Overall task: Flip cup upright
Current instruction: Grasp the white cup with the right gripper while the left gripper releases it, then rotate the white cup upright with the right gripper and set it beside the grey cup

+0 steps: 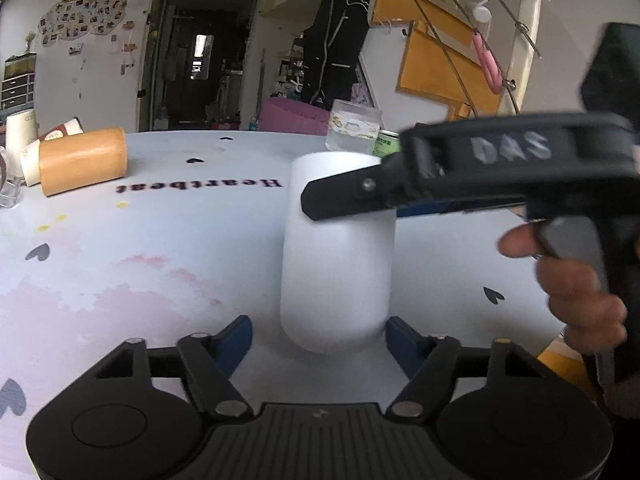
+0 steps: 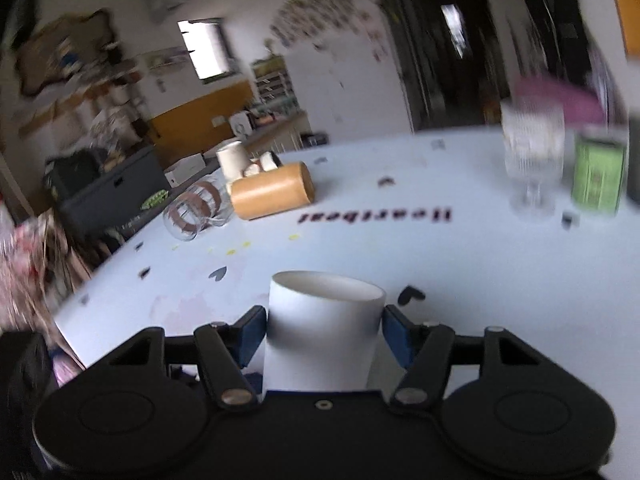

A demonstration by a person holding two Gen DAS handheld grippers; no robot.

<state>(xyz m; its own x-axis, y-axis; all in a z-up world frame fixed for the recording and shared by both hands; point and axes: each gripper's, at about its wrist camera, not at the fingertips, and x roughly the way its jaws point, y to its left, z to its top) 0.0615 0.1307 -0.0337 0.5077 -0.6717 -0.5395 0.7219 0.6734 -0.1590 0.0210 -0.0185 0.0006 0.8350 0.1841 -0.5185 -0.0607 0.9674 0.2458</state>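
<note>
A plain white cup (image 1: pixel 336 252) stands on the pale table, its open rim up in the right wrist view (image 2: pixel 322 328). My right gripper (image 2: pixel 323 336) has its blue pads on both sides of the cup, shut on it near the rim. In the left wrist view one black finger (image 1: pixel 348 196) of that gripper crosses the cup's upper part from the right, with the person's hand behind it. My left gripper (image 1: pixel 319 340) is open, its blue pads apart on either side of the cup's base, not touching it.
A wooden-coloured cup (image 1: pixel 82 160) lies on its side at the far left with paper cups (image 1: pixel 20 140) behind it. A ribbed glass (image 2: pixel 532 156) and a green can (image 2: pixel 598 176) stand at the far right. A clear glass (image 2: pixel 192 212) lies near the table's left edge.
</note>
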